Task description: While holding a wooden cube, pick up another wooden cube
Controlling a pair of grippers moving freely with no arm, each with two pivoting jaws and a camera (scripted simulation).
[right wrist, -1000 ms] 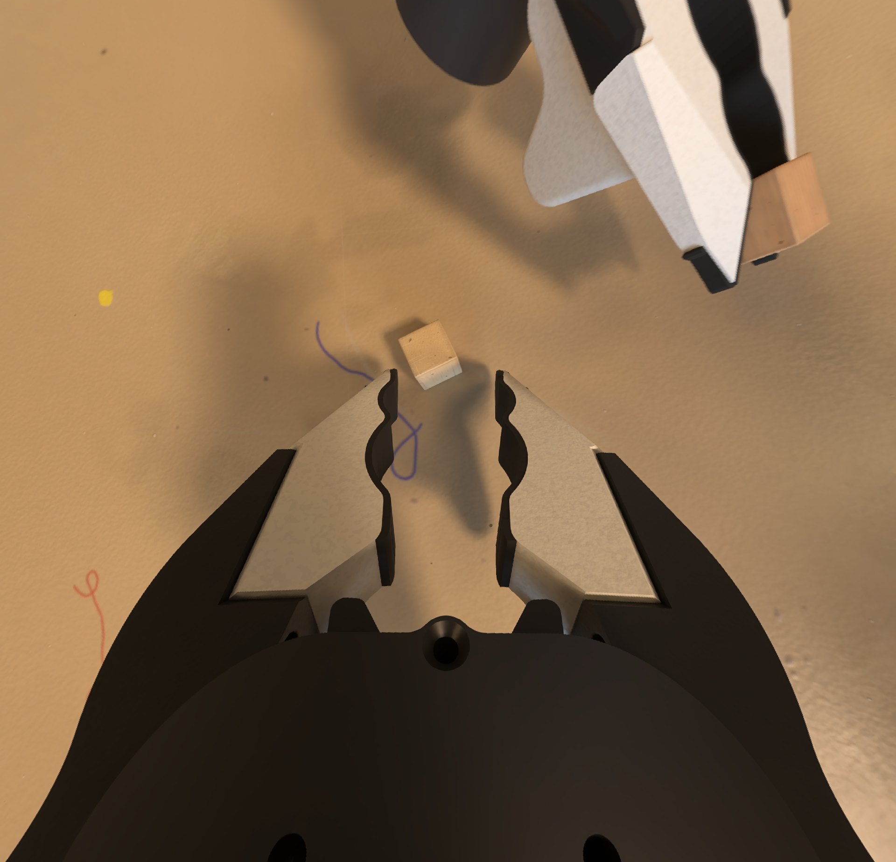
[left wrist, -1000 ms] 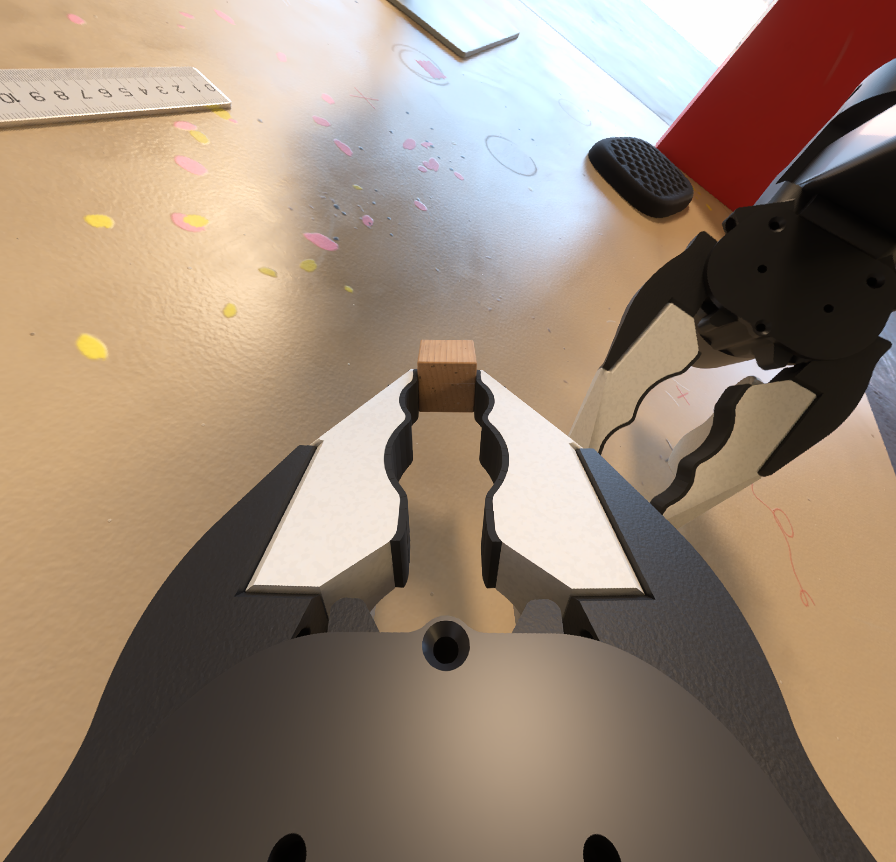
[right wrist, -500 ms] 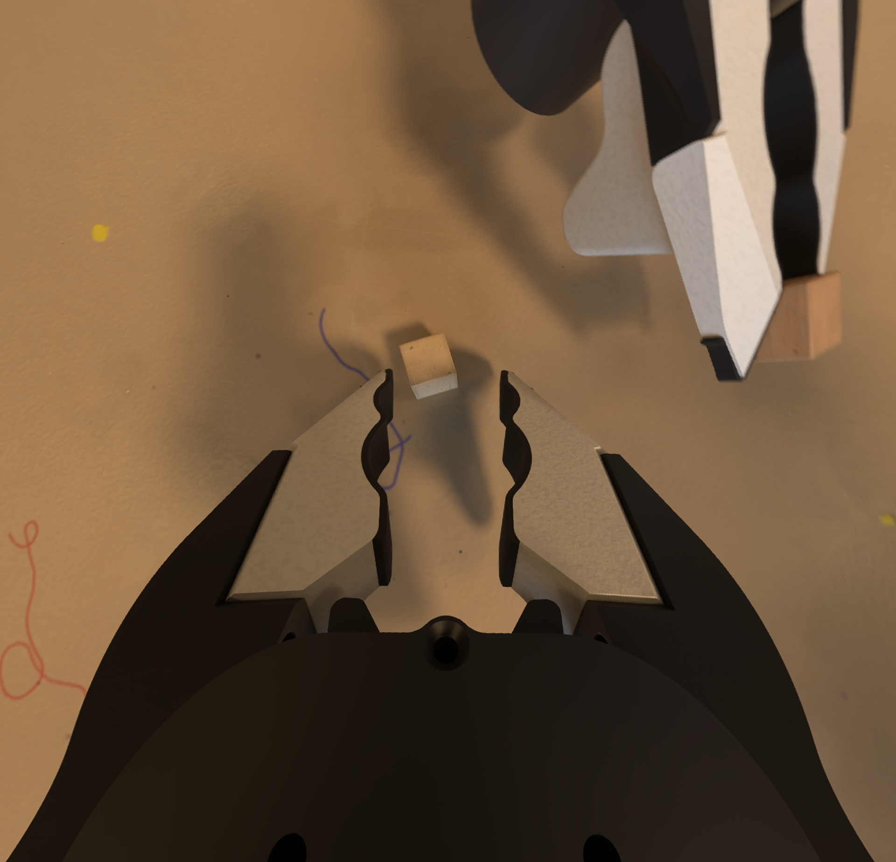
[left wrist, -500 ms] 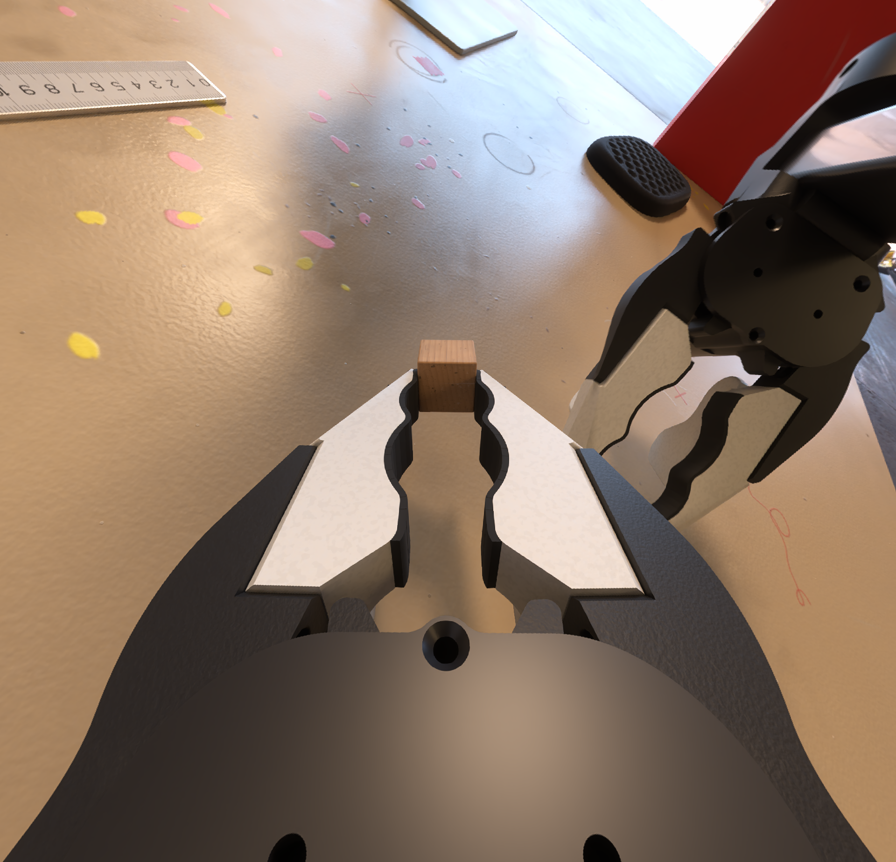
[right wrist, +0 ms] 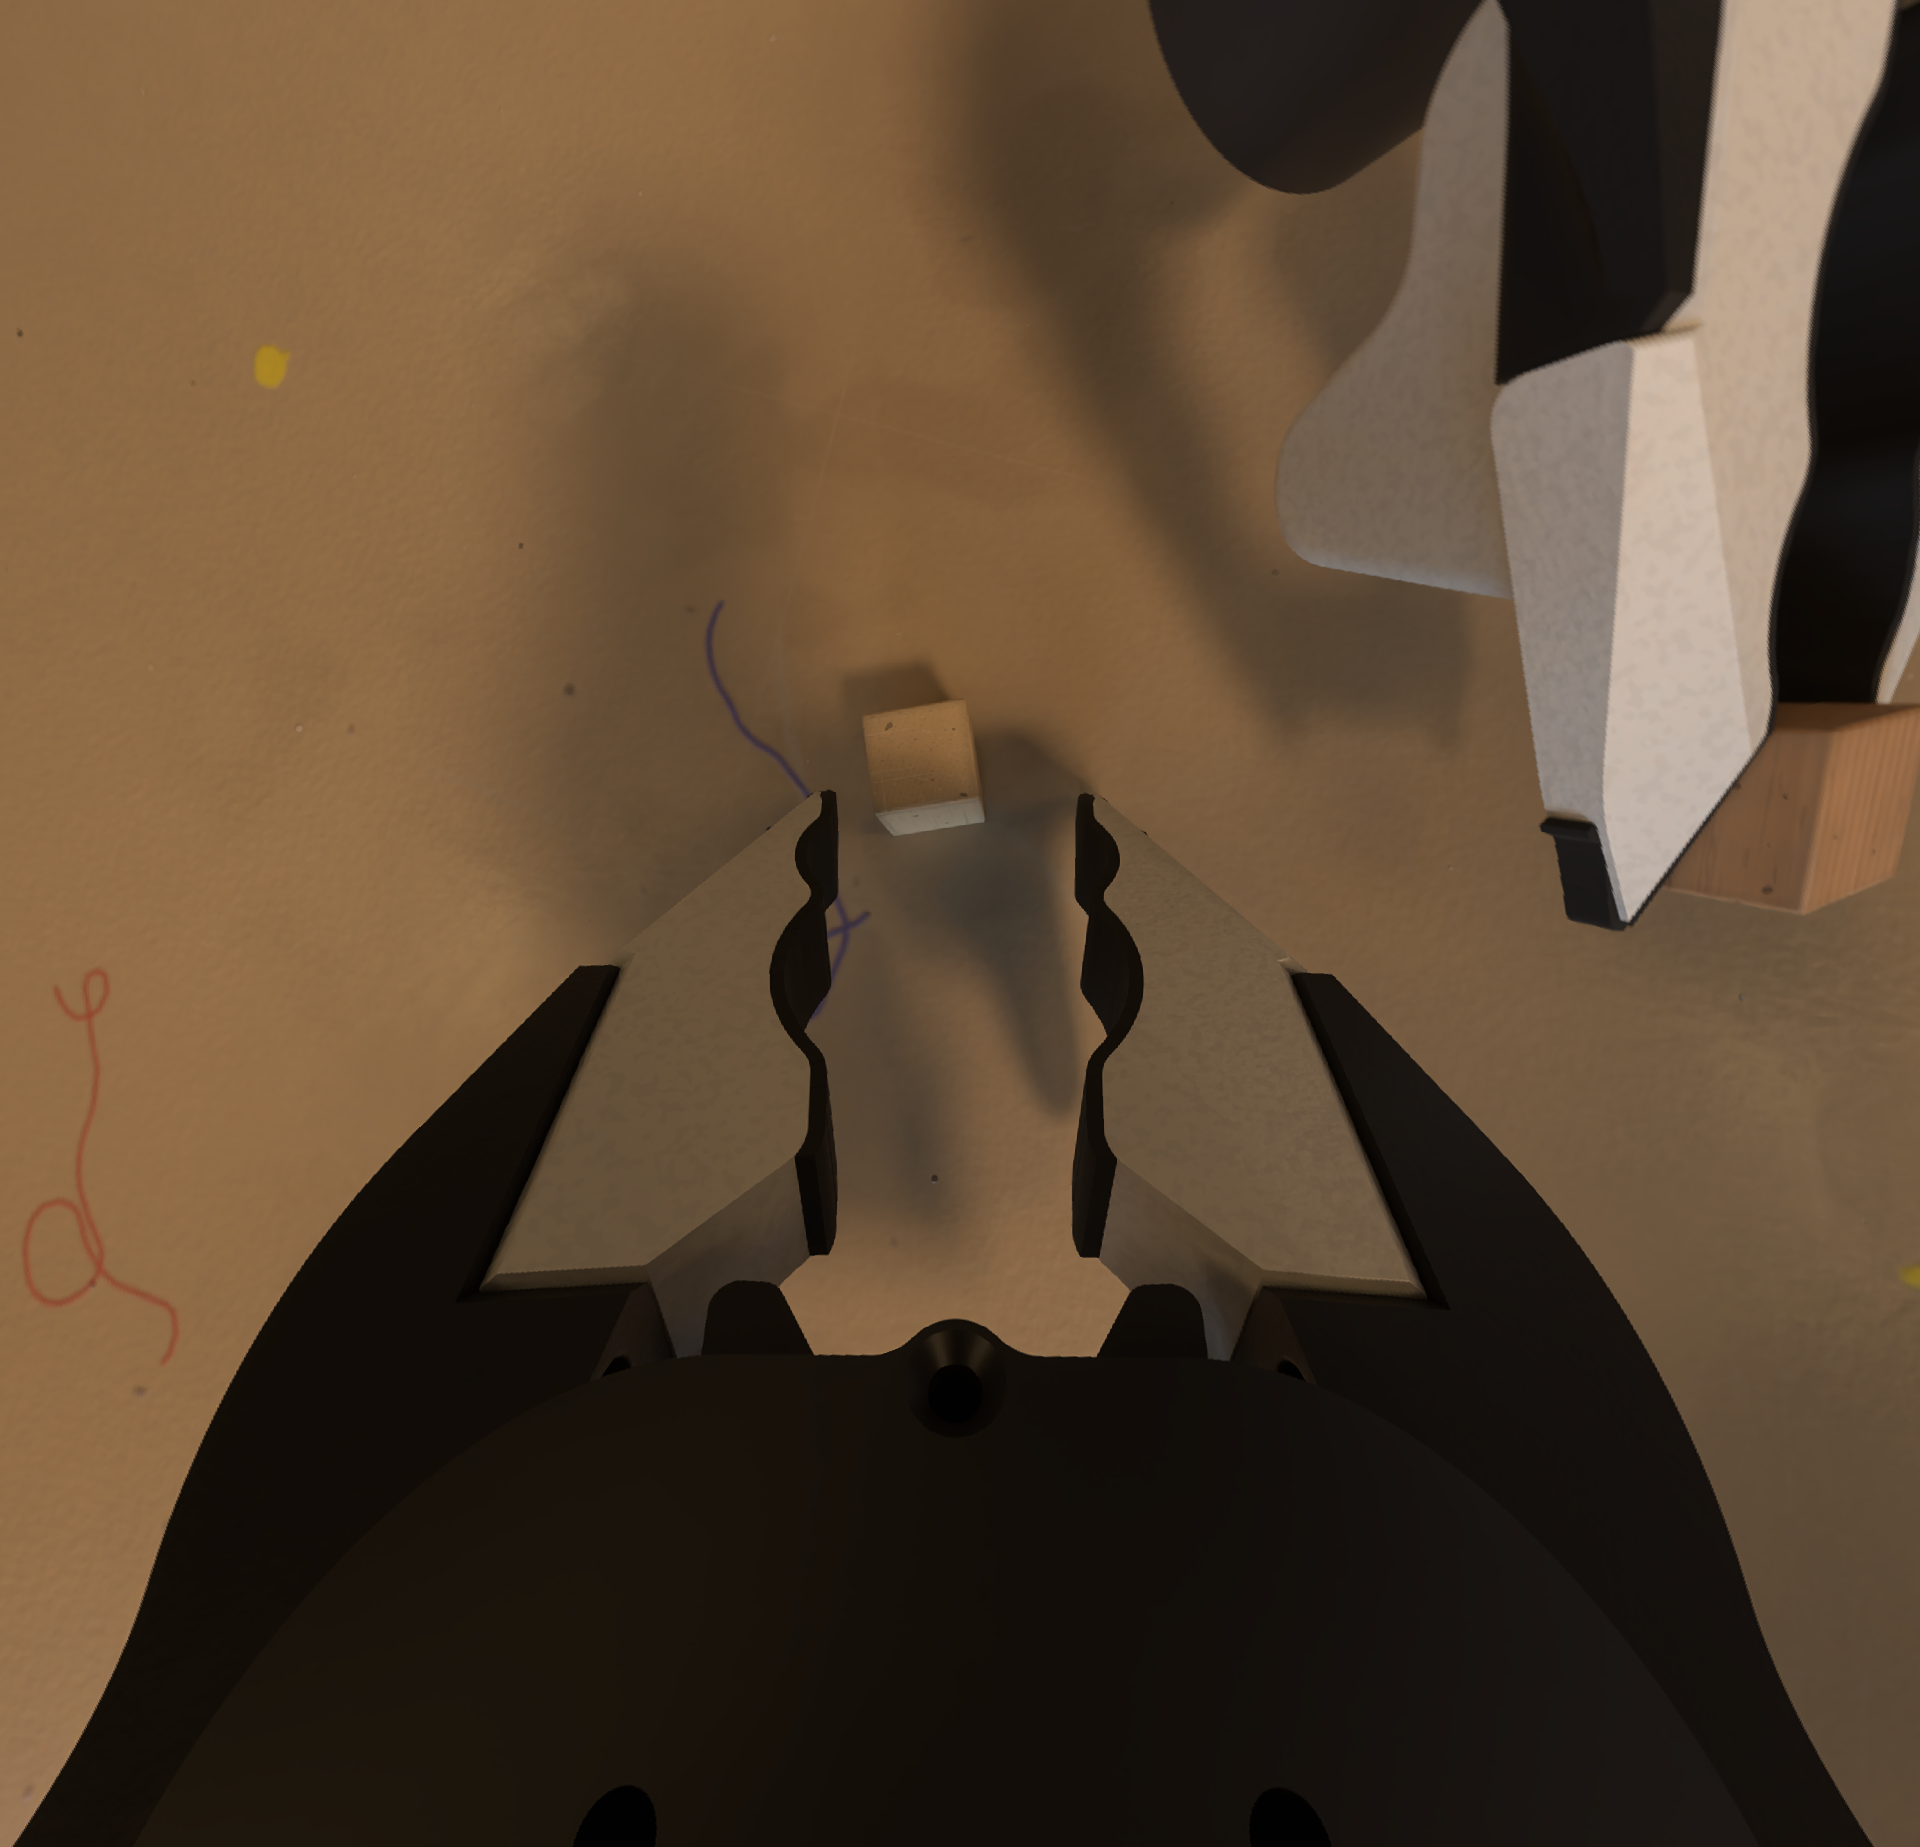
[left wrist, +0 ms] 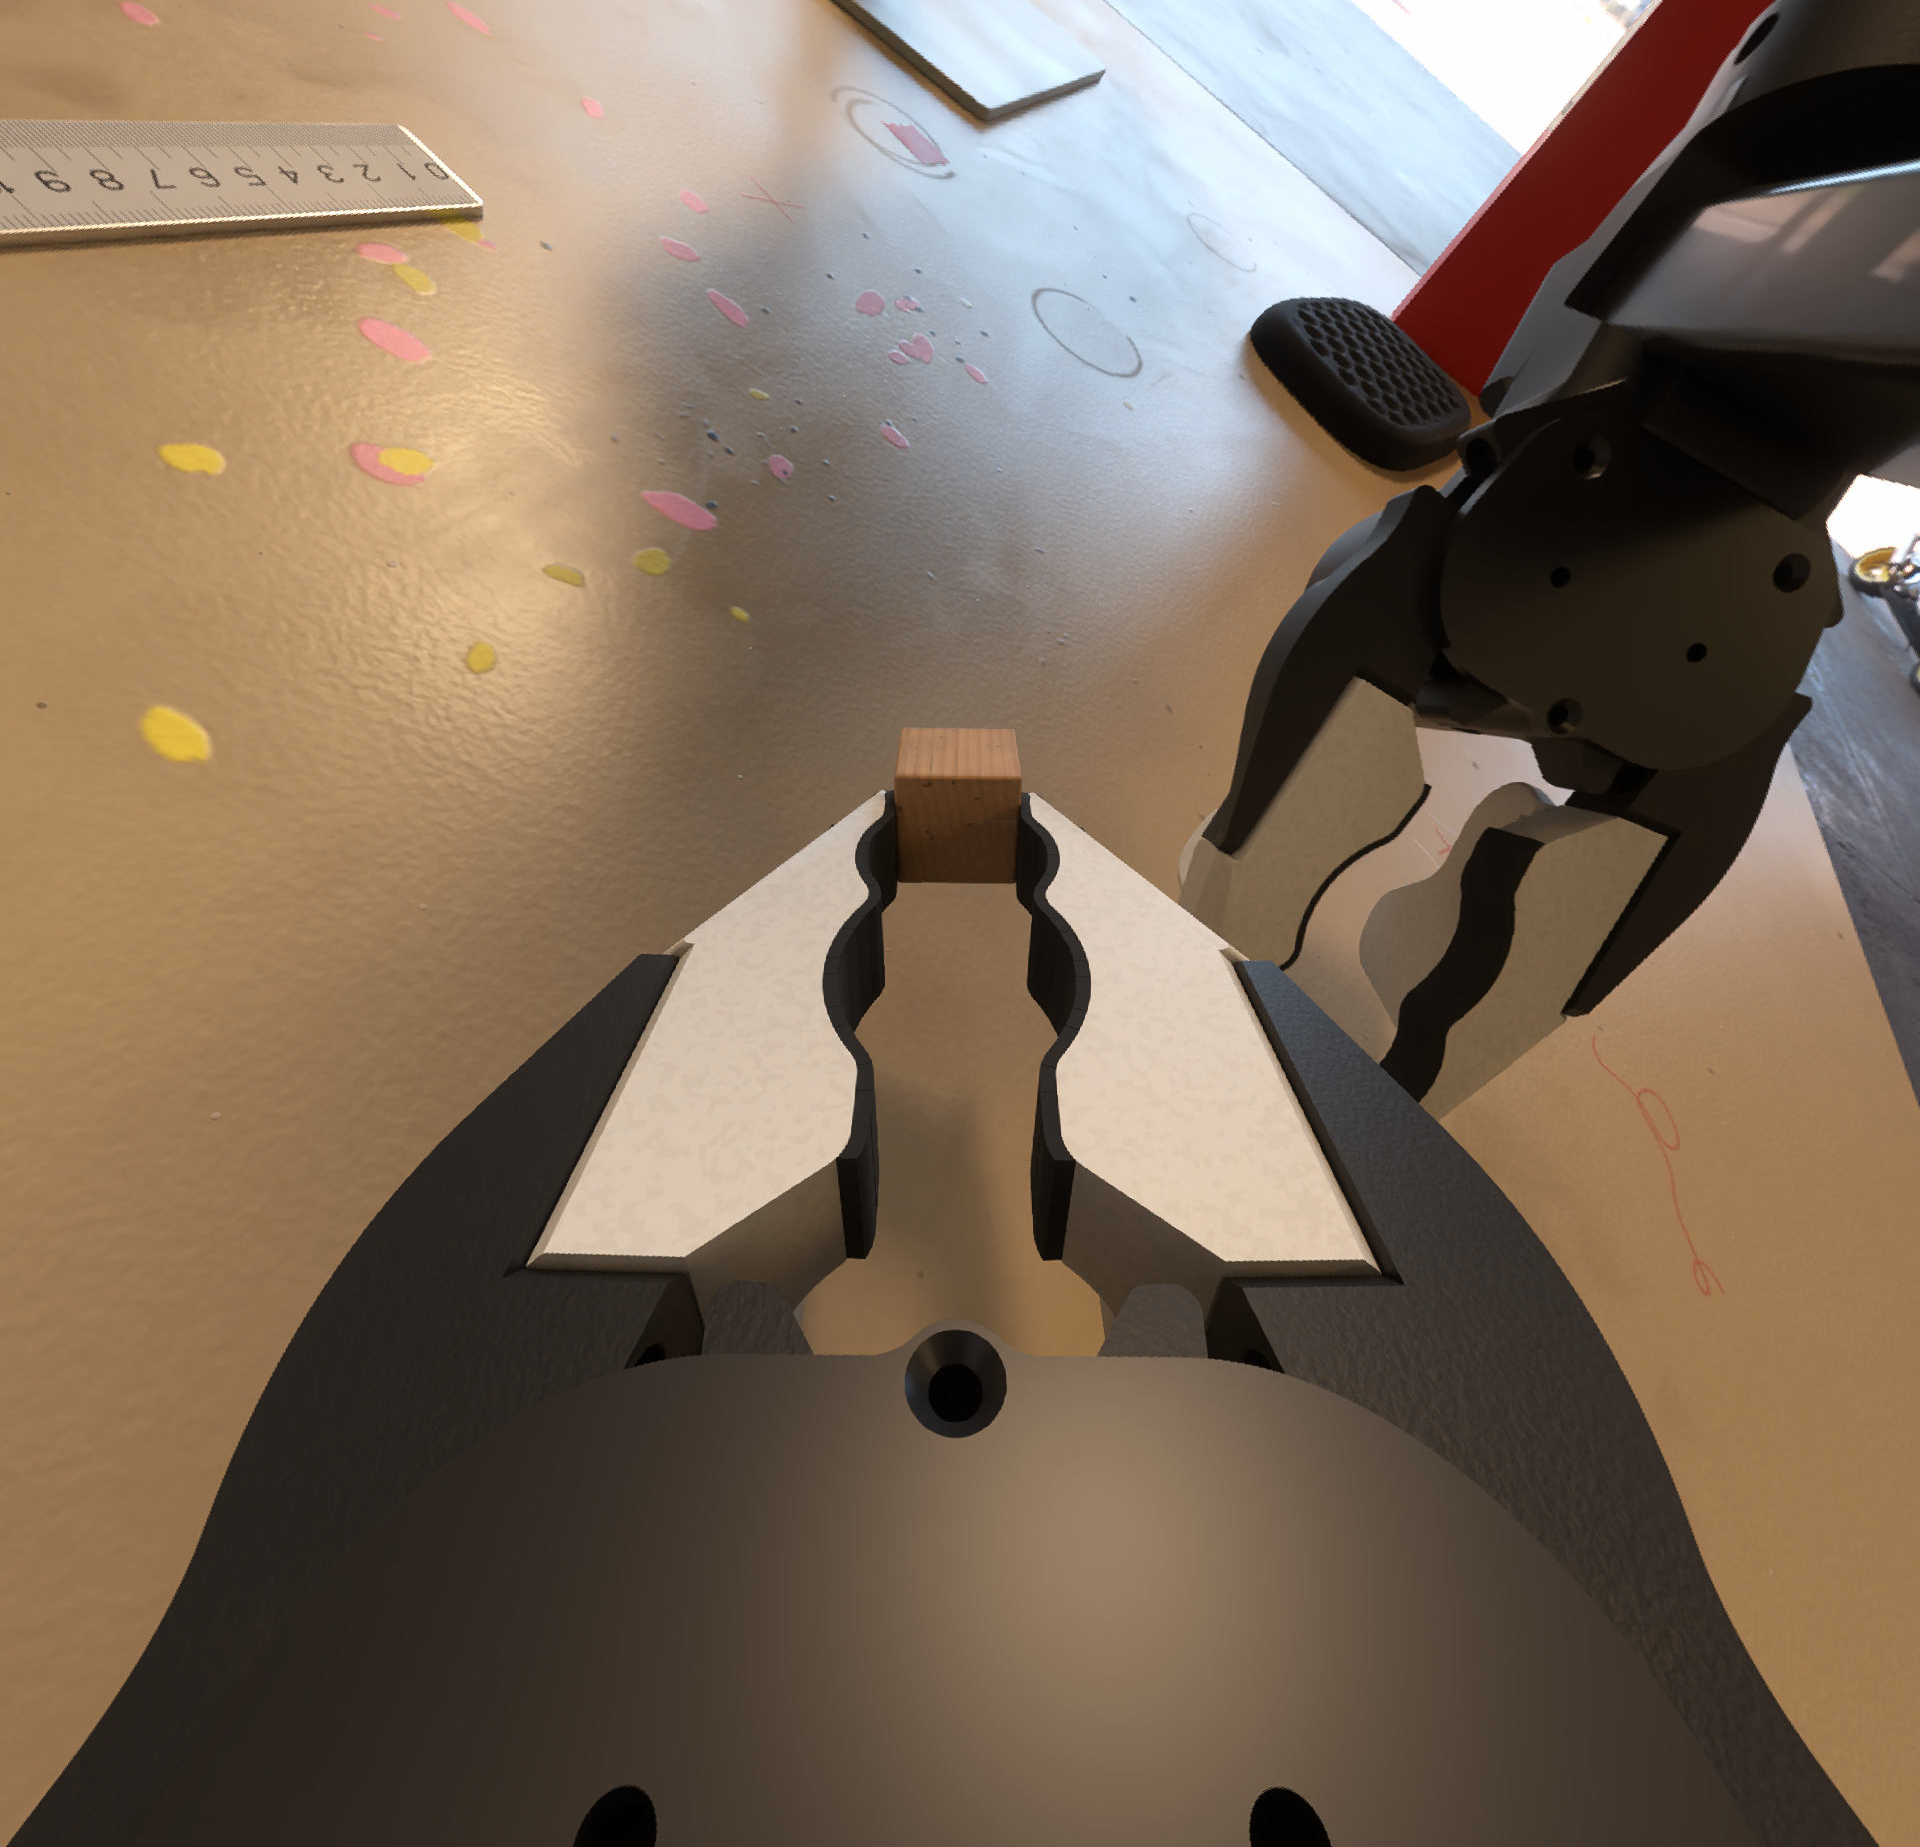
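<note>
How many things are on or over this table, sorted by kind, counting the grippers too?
Wooden cubes: 2, held cube, loose cube
Grippers: 2, left gripper, right gripper
Ruler: 1
Grey plate: 1
Black ribbed pad: 1
Red panel: 1
Total: 8

Straight ahead of my right claw [right wrist: 954, 810] the gap between my fingers is open, with only the pale cube [right wrist: 923, 781] at its mouth, nearer the left tip. My left claw [right wrist: 1621, 862], with its cube [right wrist: 1808, 831], crowds the upper right of the frame. Bare tabletop [right wrist: 364, 602] lies free at left.
</note>
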